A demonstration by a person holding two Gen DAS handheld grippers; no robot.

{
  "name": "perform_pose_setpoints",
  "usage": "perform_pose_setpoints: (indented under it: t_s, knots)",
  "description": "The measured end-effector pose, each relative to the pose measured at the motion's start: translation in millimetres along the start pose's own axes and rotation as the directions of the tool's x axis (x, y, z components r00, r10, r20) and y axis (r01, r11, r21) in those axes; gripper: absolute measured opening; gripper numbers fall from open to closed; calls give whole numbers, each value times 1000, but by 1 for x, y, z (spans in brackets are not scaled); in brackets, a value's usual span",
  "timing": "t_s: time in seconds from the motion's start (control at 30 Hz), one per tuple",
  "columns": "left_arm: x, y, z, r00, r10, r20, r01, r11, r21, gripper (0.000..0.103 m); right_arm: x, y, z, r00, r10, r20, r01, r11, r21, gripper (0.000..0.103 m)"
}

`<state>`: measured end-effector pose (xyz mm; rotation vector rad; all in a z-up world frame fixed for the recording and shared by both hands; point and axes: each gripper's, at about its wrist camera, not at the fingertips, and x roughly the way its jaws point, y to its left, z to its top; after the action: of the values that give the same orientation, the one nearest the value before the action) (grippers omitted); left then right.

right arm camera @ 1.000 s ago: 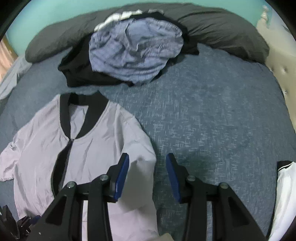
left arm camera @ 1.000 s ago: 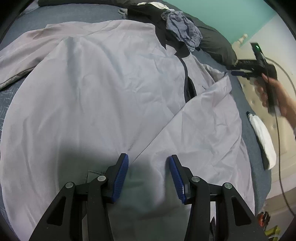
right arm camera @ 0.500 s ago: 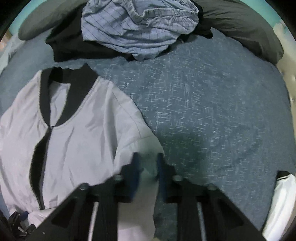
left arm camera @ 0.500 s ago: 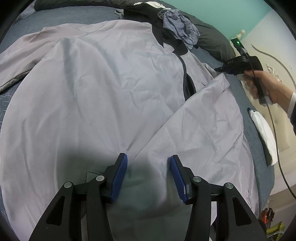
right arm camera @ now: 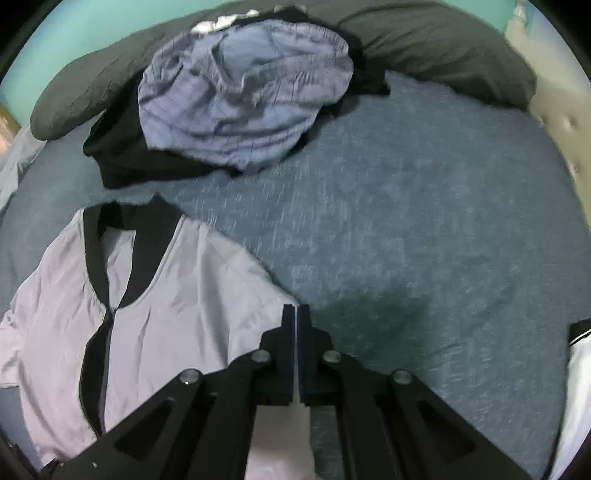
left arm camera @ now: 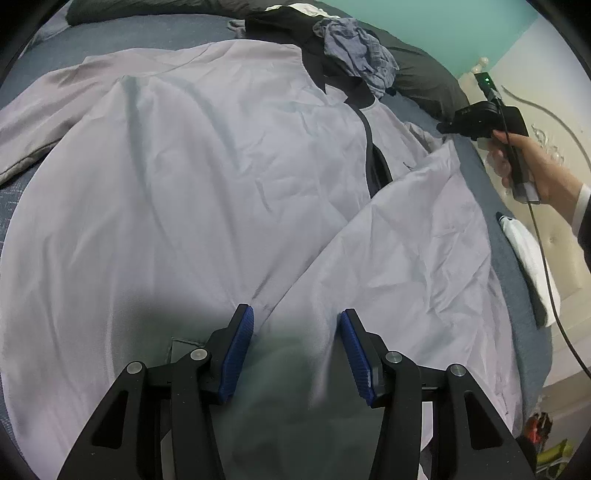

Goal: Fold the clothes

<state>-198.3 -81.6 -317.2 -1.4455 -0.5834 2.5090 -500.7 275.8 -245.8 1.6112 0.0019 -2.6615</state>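
Lying spread: one lilac jacket point(left arm camera: 221, 177) (two grippers over it)

Bed point(right arm camera: 424, 229) with blue speckled cover carrying everything. Pale lilac jacket point(left arm camera: 207, 177) lying spread flat across it. Dark grey pillow point(right arm camera: 436, 44) resting at head end. Black garment point(right arm camera: 122, 147) lying near pillow, blue checked garment point(right arm camera: 240, 96) sitting atop. White cloth point(left arm camera: 532, 258) lying at edge.

bed point(right arm camera: 424, 221): blue speckled cover, carried everything
pillow point(right arm camera: 443, 44): dark grey, long, lay across far end of bed
wall point(left arm camera: 443, 22): teal, behind pillow
headboard point(right arm camera: 554, 122): cream, tufted, at right edge of bed
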Motion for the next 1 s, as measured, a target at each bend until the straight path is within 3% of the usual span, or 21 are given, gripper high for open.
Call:
perform_pose_setpoints:
  t_s: [0.07, 0.1, 0.13, 0.17, 0.2, 0.43, 0.57, 0.77, 1.0]
  knots:
    - [0, 0, 0, 1000, -5, 1, 5, 1000, -7, 52, -6, 3, 4, 998, 62, 5, -62, 998, -15, 5]
    - [0, 0, 1, 1000, -7, 2, 7, 1000, -12, 53, -9, 7, 5, 998, 65, 5, -65, 997, -36, 20]
    - [-1, -1, 1, 1000, -9, 3, 9, 1000, -17, 53, -11, 11, 5, 998, 68, 5, -67, 996, -56, 50]
    - [-4, 0, 2, 1000, -12, 4, 12, 1000, -23, 53, -11, 17, 4, 998, 63, -5, -63, 994, -89, 59]
    - [-7, 0, 4, 1000, -11, 10, 12, 1000, -22, 53, -11, 23, 4, 998, 58, -15, -59, 991, -122, 61]
    - [-39, 11, 18, 998, -1, 61, 1, 1000, -3, 54, 14, 40, 3, 993, -45, -112, 19, 974, -227, 61]
    - [-34, 26, 22, 999, 11, 44, -11, 1000, -12, 55, 30, 42, 1, 984, -122, -130, 83, 959, -272, 60]
    - [-25, 32, 9, 999, 30, -13, -30, 1000, 3, 55, 49, 40, -2, 980, -123, -158, 72, 953, -295, 14]
    - [-23, 32, 3, 998, 53, -17, -52, 998, 21, 55, 48, 19, 9, 979, -176, -103, 153, 968, -197, 4]
